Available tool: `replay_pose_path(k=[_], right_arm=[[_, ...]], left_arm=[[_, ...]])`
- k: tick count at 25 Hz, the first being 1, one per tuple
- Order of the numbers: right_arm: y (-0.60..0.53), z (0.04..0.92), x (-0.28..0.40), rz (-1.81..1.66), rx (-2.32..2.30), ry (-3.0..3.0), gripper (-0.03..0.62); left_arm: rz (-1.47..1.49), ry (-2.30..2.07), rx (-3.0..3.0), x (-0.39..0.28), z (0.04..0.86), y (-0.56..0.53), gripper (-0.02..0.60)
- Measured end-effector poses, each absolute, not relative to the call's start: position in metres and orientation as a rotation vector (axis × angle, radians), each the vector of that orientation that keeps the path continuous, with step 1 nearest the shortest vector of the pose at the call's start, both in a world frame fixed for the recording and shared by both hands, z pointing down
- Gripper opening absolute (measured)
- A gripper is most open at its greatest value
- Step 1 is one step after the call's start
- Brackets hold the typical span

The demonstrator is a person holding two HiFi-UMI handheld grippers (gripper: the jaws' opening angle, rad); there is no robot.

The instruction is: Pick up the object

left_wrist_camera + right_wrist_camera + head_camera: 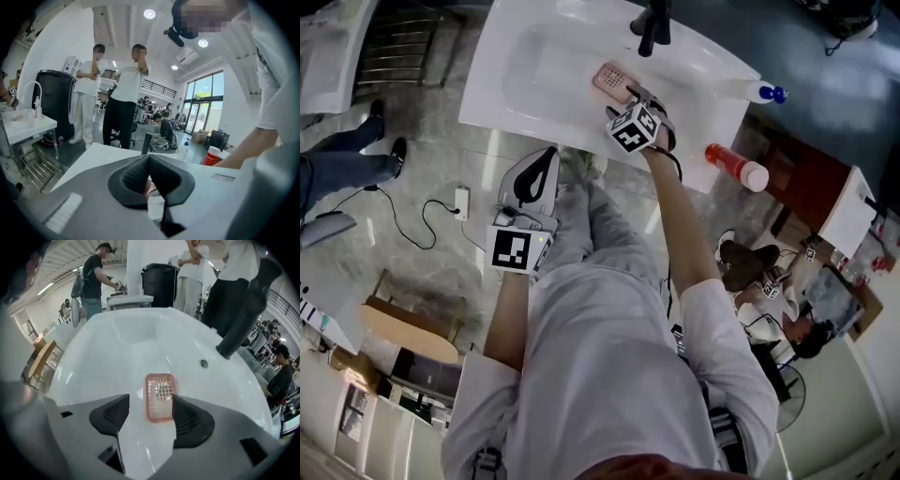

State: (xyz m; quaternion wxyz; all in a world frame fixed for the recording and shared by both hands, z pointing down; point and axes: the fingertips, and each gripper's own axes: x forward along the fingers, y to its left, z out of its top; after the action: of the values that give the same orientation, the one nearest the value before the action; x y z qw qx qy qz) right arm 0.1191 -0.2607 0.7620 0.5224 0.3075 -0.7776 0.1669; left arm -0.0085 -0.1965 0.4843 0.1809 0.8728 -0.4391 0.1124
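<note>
A pink mesh basket [614, 80] lies upside-up on the bottom of a white basin [534, 75], near the black faucet [654, 28]. My right gripper [635, 96] reaches down to it. In the right gripper view the basket [160, 397] sits between the jaws of the right gripper [150, 402]; the right pad [185, 416] is at its right edge, while the left pad [115, 413] stands clear of it with white basin [117, 348] showing in the gap. My left gripper [546, 161] hangs beside the person's leg below the basin's edge, its jaws together and holding nothing [149, 161].
A red bottle with a white cap [736, 166] and a blue-capped bottle [766, 92] lie on the basin's right side. A power strip with cable [461, 202] is on the floor at left. Two people [124, 93] stand beyond the basin.
</note>
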Motion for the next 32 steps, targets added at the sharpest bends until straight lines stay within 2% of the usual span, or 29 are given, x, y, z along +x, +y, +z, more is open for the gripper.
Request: replay_pose_path(k=[6,9,15,16,18,19,26,32], right_arm=[[-0.274,0.816,0.115,0.478,0.657,-1.792,0.254],[-0.283,0.823,0.113,0.463,0.640,-1.779,0.190],[-0.275,0.825,0.103,0.174,0.484,-1.715,0.149],[-0.271,0.827,0.103,0.111,0.463,-1.697,0.114],[-0.265,0.827,0.105,0.015,0.435,-1.671,0.084],[-0.264,0.826,0.105,-0.003,0.430,-1.667,0.016],[-0.255,0.806,0.101,0.225,0.496,-1.793,0.008],[-0.256,0.738,0.076,0.399,0.645,-2.039,0.008]], left_arm=[[0.320,-1.244,2.389,-0.026,0.501,-0.216,-0.002],[0.326,-1.235,2.374,-0.032,0.507,-0.222,-0.002],[0.324,-1.229,2.367,-0.040,0.508,-0.232,-0.002],[0.328,-1.225,2.372,-0.039,0.507,-0.233,-0.002],[0.330,-1.219,2.380,-0.039,0.505,-0.234,-0.002],[0.329,-1.217,2.382,-0.040,0.504,-0.235,-0.002],[0.329,-1.219,2.393,-0.047,0.502,-0.238,-0.002],[0.327,-1.220,2.434,-0.043,0.491,-0.241,-0.002]])
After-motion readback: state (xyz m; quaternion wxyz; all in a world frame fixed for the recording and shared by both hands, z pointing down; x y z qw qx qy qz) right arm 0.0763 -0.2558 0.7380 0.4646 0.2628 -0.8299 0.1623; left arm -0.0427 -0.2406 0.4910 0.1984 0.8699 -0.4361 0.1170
